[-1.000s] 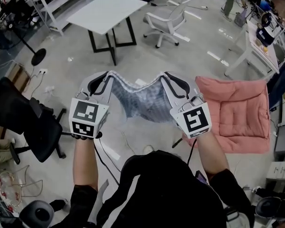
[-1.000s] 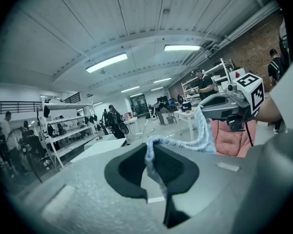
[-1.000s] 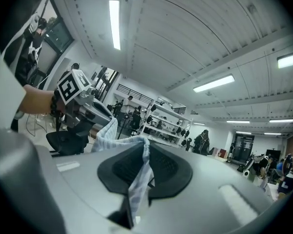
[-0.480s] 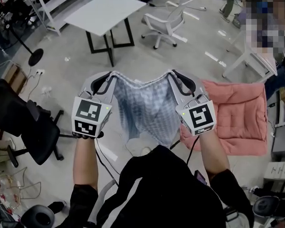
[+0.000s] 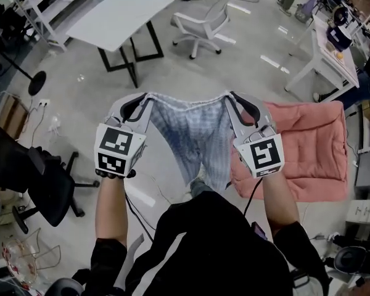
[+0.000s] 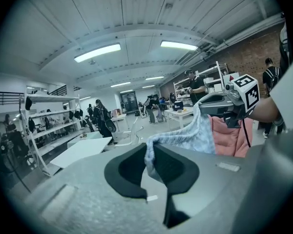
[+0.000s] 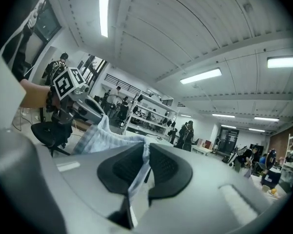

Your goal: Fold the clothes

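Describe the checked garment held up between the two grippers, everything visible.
The garment is thin, soft fabric in a pale blue and white check. It hangs in the air above the floor, spread by its top edge, which sags slightly between the corners. The left gripper and right gripper are each shut on one top corner. Below, it drapes in loose folds and narrows toward its lower end.

I see the grey floor (image 5: 191,73) below me; a pink cushion (image 5: 308,140) lies on it at my right (loose cables (image 5: 51,126) far left).
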Motion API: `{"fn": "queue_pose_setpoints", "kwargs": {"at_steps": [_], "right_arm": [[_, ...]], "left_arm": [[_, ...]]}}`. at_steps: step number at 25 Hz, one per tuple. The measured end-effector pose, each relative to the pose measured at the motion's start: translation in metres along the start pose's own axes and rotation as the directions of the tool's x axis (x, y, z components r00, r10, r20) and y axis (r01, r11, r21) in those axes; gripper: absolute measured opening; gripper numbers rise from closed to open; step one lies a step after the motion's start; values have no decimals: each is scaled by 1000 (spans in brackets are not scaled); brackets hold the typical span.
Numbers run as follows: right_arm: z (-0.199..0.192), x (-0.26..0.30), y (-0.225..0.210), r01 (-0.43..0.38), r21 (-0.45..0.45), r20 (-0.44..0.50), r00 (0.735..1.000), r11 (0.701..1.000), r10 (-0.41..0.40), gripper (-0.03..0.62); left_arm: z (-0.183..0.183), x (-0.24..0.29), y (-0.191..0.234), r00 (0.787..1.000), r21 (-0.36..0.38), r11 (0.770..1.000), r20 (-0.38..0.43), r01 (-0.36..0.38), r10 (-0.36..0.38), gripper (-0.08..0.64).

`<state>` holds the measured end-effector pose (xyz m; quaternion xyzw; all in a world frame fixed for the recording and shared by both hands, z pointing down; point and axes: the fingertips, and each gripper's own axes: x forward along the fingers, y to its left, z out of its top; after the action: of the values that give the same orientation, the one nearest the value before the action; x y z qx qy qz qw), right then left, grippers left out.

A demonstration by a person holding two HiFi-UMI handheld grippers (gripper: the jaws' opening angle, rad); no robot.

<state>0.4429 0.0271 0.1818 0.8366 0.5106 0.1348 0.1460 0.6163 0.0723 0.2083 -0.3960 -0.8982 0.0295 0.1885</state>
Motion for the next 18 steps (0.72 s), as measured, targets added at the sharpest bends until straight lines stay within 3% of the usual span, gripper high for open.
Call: {"fn": "queue_pose_setpoints", "kwargs": {"at_steps": [7,18], "right_arm": [[-54,21,-94,52,46,-45,998,998,-50,40],[-111,63,-222,86,20,-80,993,996,-84,40]], "left_arm": [[32,102,-7,998,41,997,-28,65,-64,43],[80,241,-15,993,87,989,-39,118,-115,43]]}}
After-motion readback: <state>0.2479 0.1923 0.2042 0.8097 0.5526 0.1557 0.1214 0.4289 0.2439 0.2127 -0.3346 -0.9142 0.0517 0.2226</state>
